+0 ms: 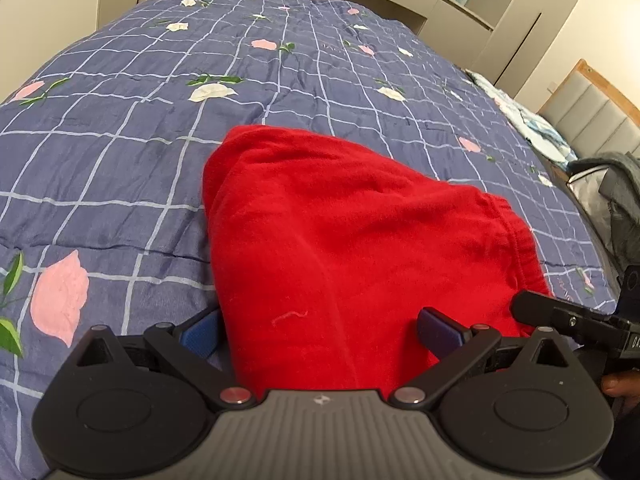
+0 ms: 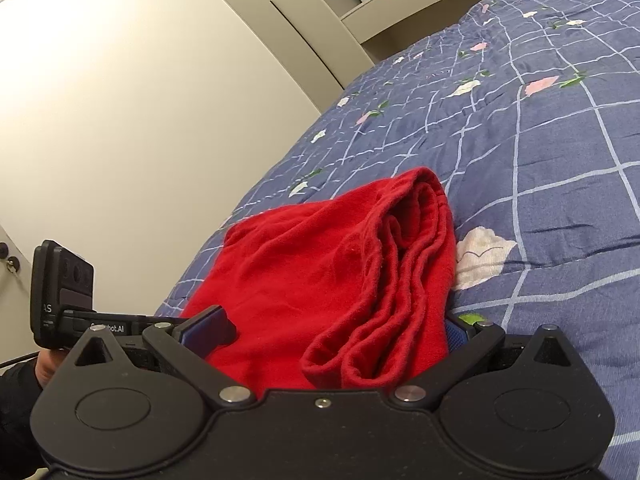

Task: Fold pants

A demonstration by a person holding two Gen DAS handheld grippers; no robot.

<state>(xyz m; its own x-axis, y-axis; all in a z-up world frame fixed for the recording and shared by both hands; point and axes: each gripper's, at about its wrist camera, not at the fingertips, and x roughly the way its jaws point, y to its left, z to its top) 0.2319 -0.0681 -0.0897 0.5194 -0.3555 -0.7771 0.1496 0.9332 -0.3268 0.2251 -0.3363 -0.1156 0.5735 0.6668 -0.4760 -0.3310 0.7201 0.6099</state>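
Observation:
The red pants point(image 1: 352, 248) lie folded in a thick bundle on the blue flowered bedspread point(image 1: 120, 152). My left gripper point(image 1: 320, 332) is open wide and straddles the bundle's near edge: the left blue pad point(image 1: 200, 334) is half tucked beside the cloth, and the right pad point(image 1: 440, 332) rests on it. In the right wrist view the pants point(image 2: 320, 272) show their layered hems and waistband at the right side. My right gripper point(image 2: 332, 332) is also open across the near edge, its right pad point(image 2: 456, 334) partly hidden by cloth.
The other gripper's body point(image 1: 568, 320) enters at the right edge, with a hand point(image 1: 620, 388) behind it. A grey garment point(image 1: 616, 200) and a pale patterned blanket point(image 1: 532, 120) lie by the headboard point(image 1: 592, 112). A beige wardrobe point(image 2: 120, 120) stands past the bed's edge.

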